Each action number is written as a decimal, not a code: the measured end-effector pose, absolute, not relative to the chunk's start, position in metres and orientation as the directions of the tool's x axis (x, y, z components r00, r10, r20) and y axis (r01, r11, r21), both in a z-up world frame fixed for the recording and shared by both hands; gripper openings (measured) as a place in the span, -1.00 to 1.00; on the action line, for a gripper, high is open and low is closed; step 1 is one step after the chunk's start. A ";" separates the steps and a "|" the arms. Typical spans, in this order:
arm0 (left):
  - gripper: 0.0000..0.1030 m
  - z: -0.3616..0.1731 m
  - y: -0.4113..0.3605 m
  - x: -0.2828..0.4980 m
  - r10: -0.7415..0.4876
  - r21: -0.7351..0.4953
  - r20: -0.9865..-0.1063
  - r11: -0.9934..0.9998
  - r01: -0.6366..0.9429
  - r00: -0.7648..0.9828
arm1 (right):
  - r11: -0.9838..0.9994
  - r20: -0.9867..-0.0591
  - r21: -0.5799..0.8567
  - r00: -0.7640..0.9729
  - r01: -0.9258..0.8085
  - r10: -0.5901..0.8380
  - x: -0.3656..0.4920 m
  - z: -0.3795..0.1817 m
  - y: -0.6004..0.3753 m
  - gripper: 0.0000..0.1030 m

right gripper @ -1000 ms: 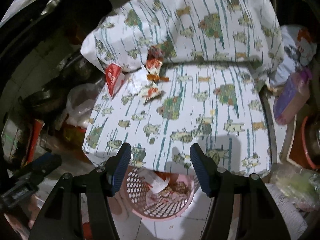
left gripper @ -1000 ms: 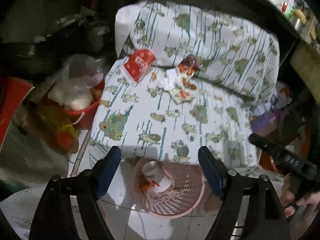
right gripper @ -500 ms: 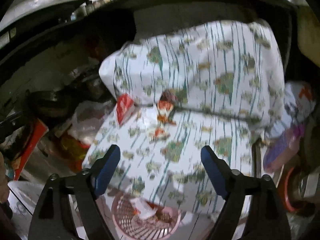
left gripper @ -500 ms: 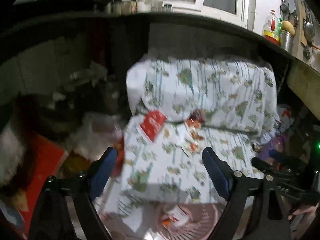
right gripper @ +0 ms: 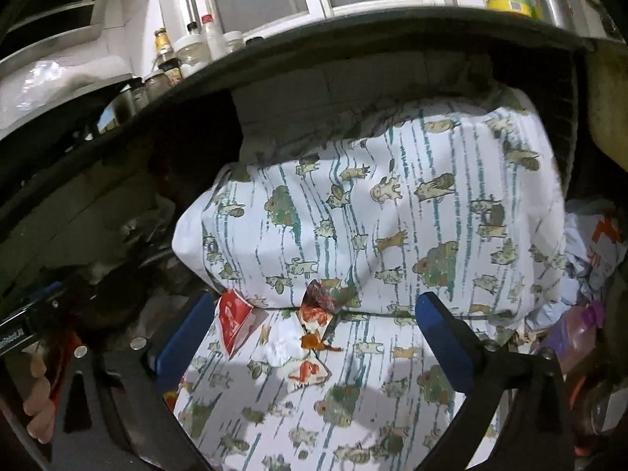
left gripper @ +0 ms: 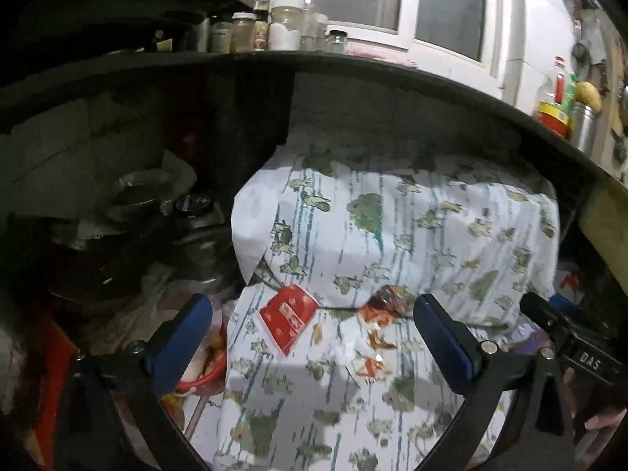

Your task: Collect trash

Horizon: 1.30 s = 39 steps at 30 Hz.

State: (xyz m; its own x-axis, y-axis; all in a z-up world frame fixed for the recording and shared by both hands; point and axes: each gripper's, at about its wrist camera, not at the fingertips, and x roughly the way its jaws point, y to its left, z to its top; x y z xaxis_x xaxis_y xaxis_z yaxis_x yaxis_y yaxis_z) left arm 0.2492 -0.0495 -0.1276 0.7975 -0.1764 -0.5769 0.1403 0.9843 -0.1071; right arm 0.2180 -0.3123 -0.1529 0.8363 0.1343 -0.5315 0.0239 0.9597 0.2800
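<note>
A chair draped in a white animal-print cloth [left gripper: 392, 392] fills both views. On its seat lie a red packet [left gripper: 287, 316] [right gripper: 235, 320], a dark crumpled wrapper [left gripper: 388, 300] [right gripper: 322, 298], a white tissue [left gripper: 351, 337] [right gripper: 284, 339] and a sauce-stained scrap [left gripper: 369, 365] [right gripper: 310, 371]. My left gripper [left gripper: 311, 304] hangs above and short of the seat. Its jaws are opening wide, with nothing between the blue pads [left gripper: 176, 349]. My right gripper [right gripper: 317, 301] hovers likewise, jaws opening and empty, framing the litter from a distance.
A dark countertop edge [left gripper: 353, 66] overhangs the chair, with jars [left gripper: 282, 27] on it. Pots [left gripper: 137, 204] and a red bowl [left gripper: 204, 376] crowd the left. A purple bottle [right gripper: 573, 329] and bags [right gripper: 596, 251] sit to the right. A hand [right gripper: 37, 404] shows at the left edge.
Both grippers rose and tilted upward, and their jaws spread wider. The pink basket with its trash slipped out of view below. The counter, jars and window came into view.
</note>
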 end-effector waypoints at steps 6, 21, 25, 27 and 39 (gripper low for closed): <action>0.99 -0.175 -0.045 0.299 -0.094 -0.083 -0.668 0.995 0.052 0.738 | 0.966 -0.645 0.258 0.750 0.034 0.146 0.259 -0.211 -0.301 0.98; 0.99 -0.225 -0.054 0.358 -0.029 0.037 -0.742 0.996 0.085 0.670 | 0.990 -0.916 0.138 0.376 -0.027 0.138 0.342 -0.347 -0.228 0.98; 0.99 -0.236 -0.063 0.359 0.054 0.158 -0.716 0.984 0.086 0.696 | 0.994 -0.917 0.017 0.395 -0.105 0.058 0.344 -0.364 -0.196 0.98; 0.99 -0.244 -0.070 0.362 0.066 0.195 -0.721 0.975 0.111 0.690 | 0.991 -0.920 0.014 0.387 -0.131 0.064 0.348 -0.370 -0.185 0.98; 0.99 -0.258 -0.057 0.380 0.015 0.105 -0.791 0.988 0.112 0.612 | 0.993 -0.957 0.107 0.267 -0.040 0.114 0.378 -0.415 -0.185 0.72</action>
